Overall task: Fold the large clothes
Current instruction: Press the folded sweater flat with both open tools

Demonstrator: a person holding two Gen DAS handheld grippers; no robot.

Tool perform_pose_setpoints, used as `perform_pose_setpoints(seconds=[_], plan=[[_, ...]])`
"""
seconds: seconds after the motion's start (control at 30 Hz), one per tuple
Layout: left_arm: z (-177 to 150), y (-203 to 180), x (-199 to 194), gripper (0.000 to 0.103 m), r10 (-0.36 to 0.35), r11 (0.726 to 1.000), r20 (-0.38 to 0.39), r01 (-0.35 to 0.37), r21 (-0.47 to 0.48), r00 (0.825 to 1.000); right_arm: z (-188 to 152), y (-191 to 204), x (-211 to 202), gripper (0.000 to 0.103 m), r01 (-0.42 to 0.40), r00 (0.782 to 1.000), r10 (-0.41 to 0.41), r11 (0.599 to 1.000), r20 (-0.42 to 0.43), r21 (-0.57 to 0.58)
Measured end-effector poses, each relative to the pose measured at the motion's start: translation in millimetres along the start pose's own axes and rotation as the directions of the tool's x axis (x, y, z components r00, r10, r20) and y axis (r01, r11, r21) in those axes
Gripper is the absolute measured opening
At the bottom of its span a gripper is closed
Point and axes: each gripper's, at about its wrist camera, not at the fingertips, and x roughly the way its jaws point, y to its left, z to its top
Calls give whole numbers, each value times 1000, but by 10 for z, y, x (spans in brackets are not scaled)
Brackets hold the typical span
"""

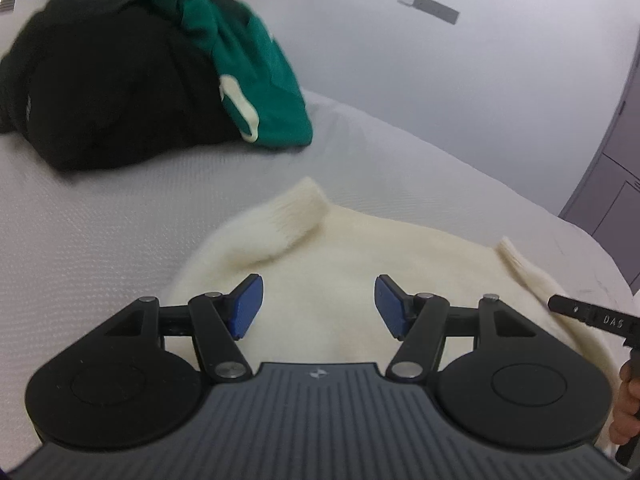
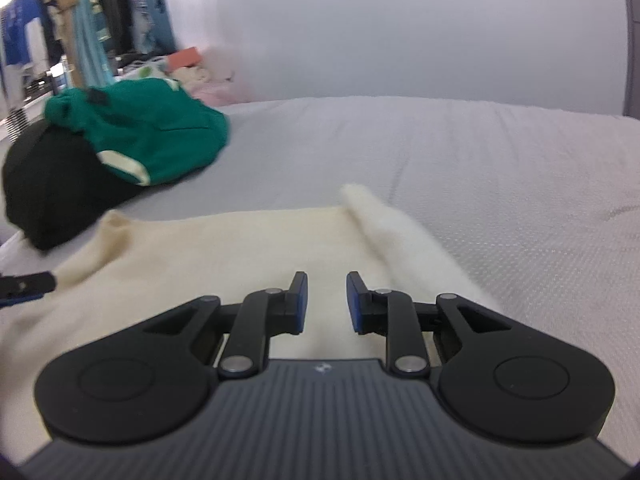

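I am holding the left gripper (image 1: pixel 319 305) above the cream sweater (image 1: pixel 340 280), jaws spread wide with nothing between them. I am holding the right gripper (image 2: pixel 327 302) over the same sweater, jaws narrowly parted and gripping nothing. The sweater is lying flat on the grey bed (image 1: pixel 100 220), near a black garment (image 1: pixel 100 80) and a green garment (image 1: pixel 256 64).

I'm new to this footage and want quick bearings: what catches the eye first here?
A fluffy cream knitted sweater lies spread on the pale grey bed, right beneath both grippers. The left gripper and right gripper stand open over it, gripping nothing. Farther back, to the left, a bright green garment lies over a black one.
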Motion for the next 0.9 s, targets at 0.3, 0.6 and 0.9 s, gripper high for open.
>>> perform_pose_setpoints(seconds=[0.3,0.6,0.9], plan=[[-255,-392,-783,68,-37,996,22,35,77,999,-109,246,-720,25,-95,994,96,995,57,-19],[-585,-761,-1273,68,-65,988,41,59,142,997,-306,357,-1250,25,-152,983,155,988,99,-34],[-867,-896,-1507,68,-76,985,32,70,159,997,-553,375,-1523,25,-185,978,185,983,100,-4]])
